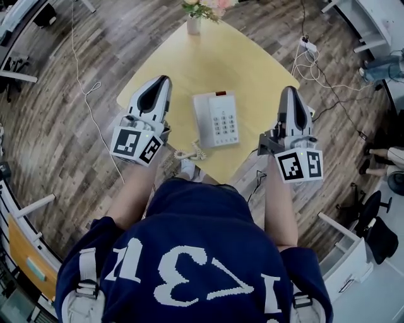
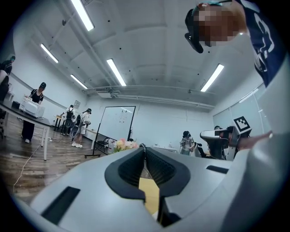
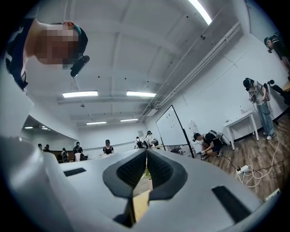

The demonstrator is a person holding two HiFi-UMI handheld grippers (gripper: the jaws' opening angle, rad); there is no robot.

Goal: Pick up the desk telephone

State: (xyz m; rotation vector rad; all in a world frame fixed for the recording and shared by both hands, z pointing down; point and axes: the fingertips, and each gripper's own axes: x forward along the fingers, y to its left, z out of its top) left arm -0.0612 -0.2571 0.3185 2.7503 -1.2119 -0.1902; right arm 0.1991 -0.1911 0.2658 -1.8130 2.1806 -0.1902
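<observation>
A white desk telephone (image 1: 216, 119) with a grey keypad lies on the small yellow table (image 1: 189, 63), its coiled cord (image 1: 189, 153) trailing off the near edge. My left gripper (image 1: 165, 79) hovers to the phone's left, shut and holding nothing. My right gripper (image 1: 289, 90) hovers over the table's right edge, right of the phone, also shut and empty. In the left gripper view the left gripper (image 2: 144, 147) shows its jaws pressed together, with yellow tabletop below. The right gripper (image 3: 146, 151) looks the same in its own view. The phone appears in neither gripper view.
A vase of flowers (image 1: 197, 14) stands at the table's far corner. White cables (image 1: 312, 63) and a power strip lie on the wooden floor to the right, another cable (image 1: 88, 94) to the left. Desks and chairs ring the room; several people stand in the background.
</observation>
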